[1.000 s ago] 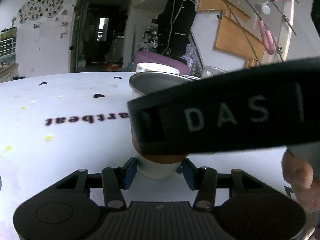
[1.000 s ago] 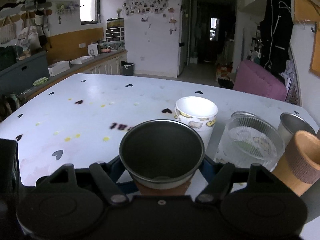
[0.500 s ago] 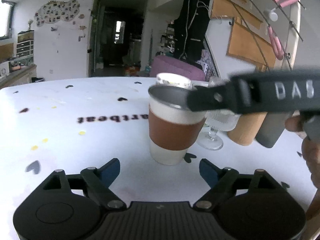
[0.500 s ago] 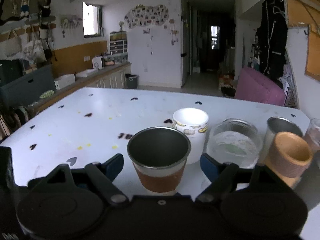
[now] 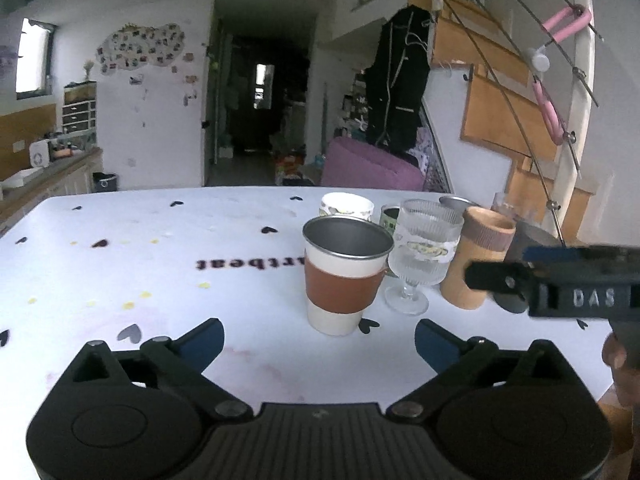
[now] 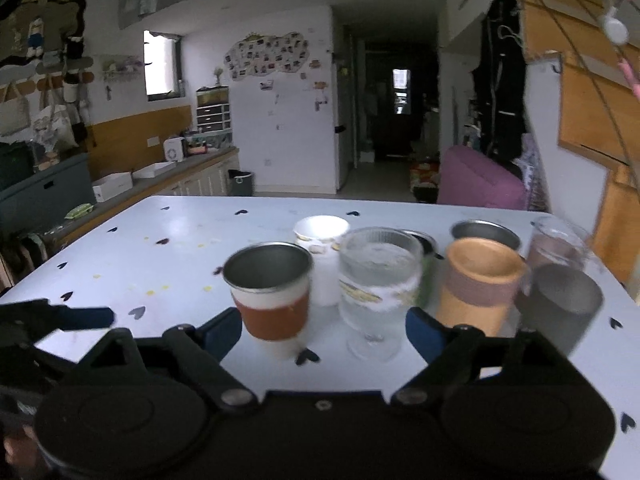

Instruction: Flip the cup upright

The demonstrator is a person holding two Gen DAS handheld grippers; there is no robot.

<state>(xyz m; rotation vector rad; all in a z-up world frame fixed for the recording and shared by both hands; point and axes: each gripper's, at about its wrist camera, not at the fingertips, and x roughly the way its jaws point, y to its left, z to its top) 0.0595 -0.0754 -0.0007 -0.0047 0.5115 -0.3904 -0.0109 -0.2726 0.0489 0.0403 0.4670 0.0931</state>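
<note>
Cup: steel-lined cup [image 5: 346, 276] with a white body and brown sleeve stands upright, mouth up, on the white table [image 5: 120, 248]; nothing grips it.
Left gripper: left gripper [image 5: 318, 338] sits low at 6 o'clock of the cup, blue-tipped fingers [image 5: 202, 338] spread wide on either side and clear of it, holding nothing.
Right gripper: right gripper [image 6: 324, 330] is likewise wide open and empty; in its own view the cup [image 6: 272, 300] stands beyond the left finger, at about 11 o'clock of the gap, apart from both pads.
Neighbours: ribbed stemmed glass [image 5: 420, 254] stands just beside the cup at 3 o'clock, followed by a tan ribbed tumbler [image 5: 476, 256] and a dark grey cup [image 6: 560, 304]; a white paper cup [image 5: 346, 206] stands behind at 12 o'clock.
Table: black heart prints and yellow dots scatter over the surface, with mirrored lettering [image 5: 248, 264] at 9 o'clock of the cup.
Focus: right wrist view is blurred, so fine detail on the far cups cannot be told.
</note>
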